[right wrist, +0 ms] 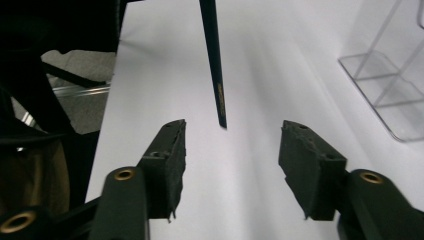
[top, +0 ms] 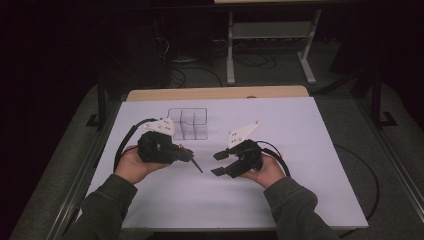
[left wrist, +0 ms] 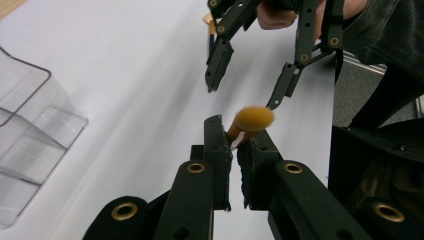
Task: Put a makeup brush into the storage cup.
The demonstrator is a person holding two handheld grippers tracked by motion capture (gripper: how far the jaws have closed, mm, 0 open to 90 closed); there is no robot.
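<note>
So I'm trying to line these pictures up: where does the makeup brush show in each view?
High view: the dark-handled, orange-tipped makeup brush juts from the left claw, centre.
Left gripper view: bristle head above the shut jaws, centre.
Right gripper view: handle hangs from top, centre.
Shared landmark: clear plastic organizer.

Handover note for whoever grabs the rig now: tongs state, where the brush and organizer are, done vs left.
Left tongs: shut on the makeup brush near its orange bristle head; the dark handle sticks out toward the right tongs, off the table.
Right tongs: open, empty, jaws either side of the handle tip, not touching it.
Clear organizer: upright on the white table beyond the left tongs; its compartments look empty.
Done: brush picked up.
Left: probably hand the handle to the right tongs, then stand the brush in a compartment.
</note>
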